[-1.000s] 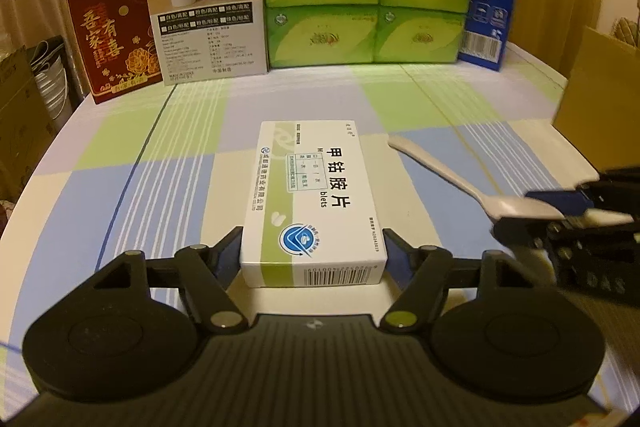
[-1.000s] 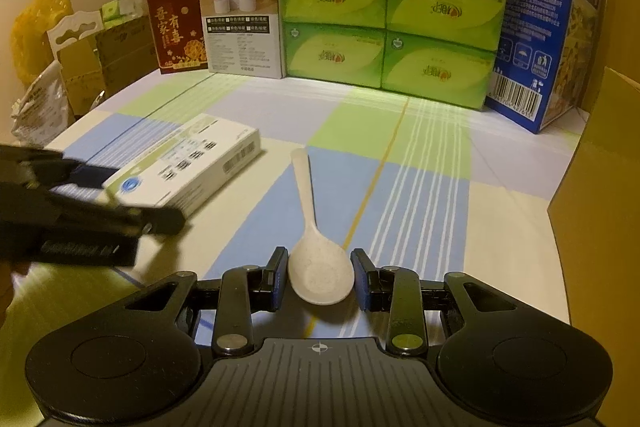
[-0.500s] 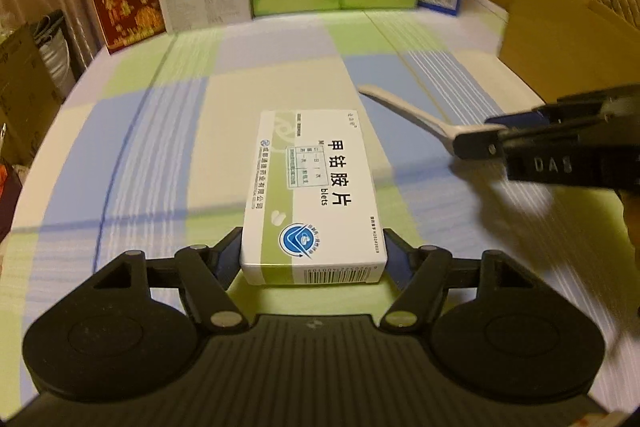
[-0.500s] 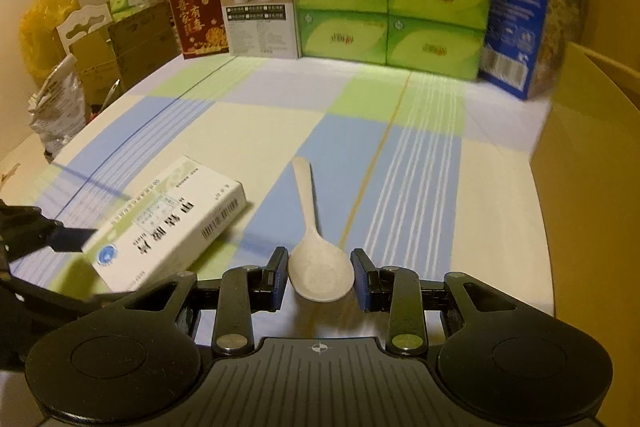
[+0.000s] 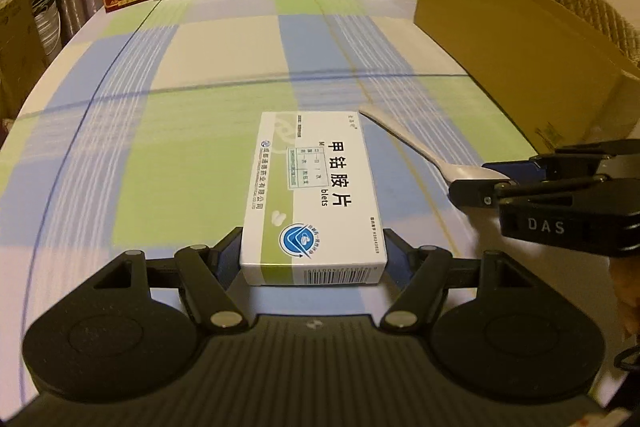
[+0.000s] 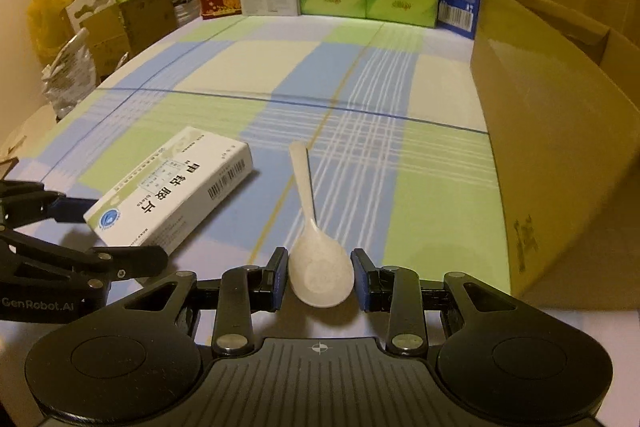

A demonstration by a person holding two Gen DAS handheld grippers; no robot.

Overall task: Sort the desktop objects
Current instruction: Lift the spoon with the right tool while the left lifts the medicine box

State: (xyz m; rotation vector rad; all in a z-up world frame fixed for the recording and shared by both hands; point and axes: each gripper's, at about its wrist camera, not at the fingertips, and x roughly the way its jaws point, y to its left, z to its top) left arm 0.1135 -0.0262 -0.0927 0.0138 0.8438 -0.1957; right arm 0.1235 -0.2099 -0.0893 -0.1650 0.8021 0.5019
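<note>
Two grippers carry loads: left gripper (image 5: 313,253) pinches the medicine box (image 5: 316,199) between its pads; right gripper (image 6: 320,281) clamps the white spoon (image 6: 316,247) bowl, handle pointing ahead

White medicine box (image 5: 316,203) flat beside white spoon (image 6: 318,251), both above checked tablecloth (image 6: 280,67)

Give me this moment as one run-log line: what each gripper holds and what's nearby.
left gripper: shut on medicine box | right gripper: shut on white spoon | cardboard box: open, to the right | both items above checked tablecloth
</note>
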